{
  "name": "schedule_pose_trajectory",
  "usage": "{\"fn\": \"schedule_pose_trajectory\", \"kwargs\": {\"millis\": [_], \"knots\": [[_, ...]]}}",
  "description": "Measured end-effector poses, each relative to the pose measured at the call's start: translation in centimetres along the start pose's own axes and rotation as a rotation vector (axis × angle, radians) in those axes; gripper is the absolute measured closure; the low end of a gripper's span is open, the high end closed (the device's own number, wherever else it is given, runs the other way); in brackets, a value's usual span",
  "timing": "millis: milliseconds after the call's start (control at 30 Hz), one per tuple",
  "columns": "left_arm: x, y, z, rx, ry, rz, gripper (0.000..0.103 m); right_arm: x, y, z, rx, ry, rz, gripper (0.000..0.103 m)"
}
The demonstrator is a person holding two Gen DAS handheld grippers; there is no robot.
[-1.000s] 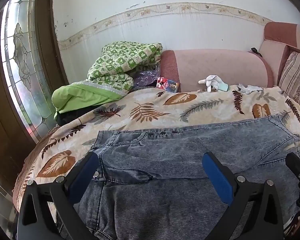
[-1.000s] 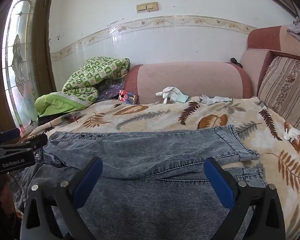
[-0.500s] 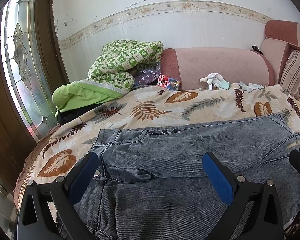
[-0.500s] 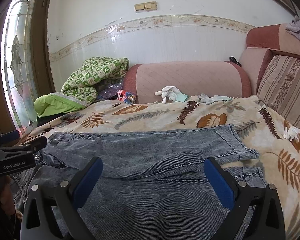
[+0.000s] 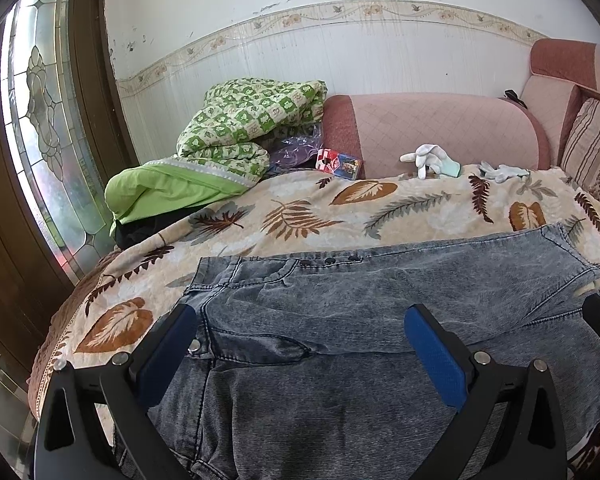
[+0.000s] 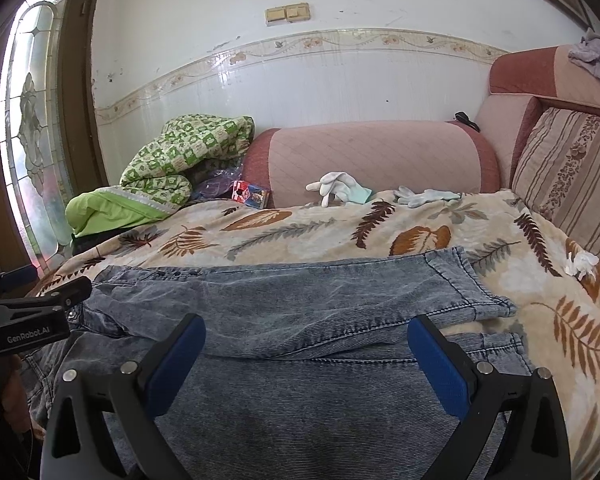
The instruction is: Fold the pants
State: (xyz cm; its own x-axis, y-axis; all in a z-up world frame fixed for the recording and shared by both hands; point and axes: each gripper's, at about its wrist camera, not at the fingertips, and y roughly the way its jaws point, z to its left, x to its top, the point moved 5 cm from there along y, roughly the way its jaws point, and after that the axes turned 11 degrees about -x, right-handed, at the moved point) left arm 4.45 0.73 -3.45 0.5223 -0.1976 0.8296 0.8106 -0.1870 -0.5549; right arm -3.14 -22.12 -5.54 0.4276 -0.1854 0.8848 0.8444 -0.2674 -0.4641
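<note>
The left gripper hangs with its jaws spread wide, blue pads facing each other across an empty gap, nothing held between them. The right gripper is likewise fully parted and empty, its blue pads angled forward. The two tools sit side by side and well apart: the left one's black body shows at the left edge of the right wrist view, the right one's finger at the right edge of the left wrist view.
</note>
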Motion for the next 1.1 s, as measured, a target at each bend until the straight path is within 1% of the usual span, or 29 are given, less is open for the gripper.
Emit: {"fn": "schedule_pose_trajectory", "kwargs": {"millis": [100, 200, 267, 333, 367, 400, 433, 533, 567, 667, 767, 867, 933, 1000, 1100], "knots": [[0.1, 0.4, 1.1, 0.006, -0.012, -0.007, 0.000, 0.4, 0.0, -0.4, -0.010, 0.010, -0.005, 0.001], [0.4, 0.7, 3.5, 0.041, -0.061, -0.012, 0.000, 1.1, -0.1, -2.0, -0.043, 0.039, -0.018, 0.001], [0.4, 1.2, 5.6, 0.072, -0.113, 0.002, 0.000, 1.5, 0.1, -3.4, -0.061, 0.097, 0.001, 0.001], [0.3, 1.9, 7.6, 0.104, -0.165, 0.033, 0.000, 1.9, 0.4, -5.2, -0.075, 0.158, 0.004, 0.001], [0.3, 2.1, 8.4, 0.131, -0.167, 0.047, 0.000, 2.1, 0.8, -6.1, -0.068, 0.200, 0.004, 0.001], [0.4, 2.4, 9.1, 0.154, -0.171, 0.046, 0.000, 2.4, 0.9, -7.0, -0.075, 0.213, -0.015, 0.001], [0.6, 2.8, 9.8, 0.173, -0.171, 0.055, 0.000, 2.7, 1.2, -7.9, -0.082, 0.231, -0.016, 0.001], [1.5, 4.0, 11.3, 0.229, -0.140, 0.075, 0.000, 3.7, 2.7, -10.0, -0.121, 0.243, 0.015, 0.001], [1.8, 4.7, 11.8, 0.222, -0.152, 0.087, 0.000, 4.0, 3.3, -10.6, -0.137, 0.240, 0.037, 0.001], [2.8, 6.4, 13.4, 0.186, -0.186, 0.151, 0.000, 4.9, 5.7, -12.6, -0.145, 0.264, 0.095, 0.001], [4.2, 8.0, 15.2, 0.174, -0.241, 0.203, 0.000, 5.5, 8.7, -14.1, -0.138, 0.308, 0.165, 0.001], [5.8, 10.0, 17.0, 0.168, -0.312, 0.249, 0.000, 6.3, 11.9, -14.4, -0.123, 0.326, 0.232, 0.001], [6.6, 11.7, 17.9, 0.140, -0.361, 0.291, 0.000, 7.2, 13.7, -14.4, -0.141, 0.326, 0.248, 0.001], [6.7, 13.2, 18.6, 0.145, -0.406, 0.320, 0.000, 7.8, 15.4, -14.3, -0.156, 0.319, 0.269, 0.001], [6.2, 15.2, 19.0, 0.122, -0.438, 0.337, 0.000, 8.3, 17.8, -14.3, -0.176, 0.314, 0.290, 0.001]]}}
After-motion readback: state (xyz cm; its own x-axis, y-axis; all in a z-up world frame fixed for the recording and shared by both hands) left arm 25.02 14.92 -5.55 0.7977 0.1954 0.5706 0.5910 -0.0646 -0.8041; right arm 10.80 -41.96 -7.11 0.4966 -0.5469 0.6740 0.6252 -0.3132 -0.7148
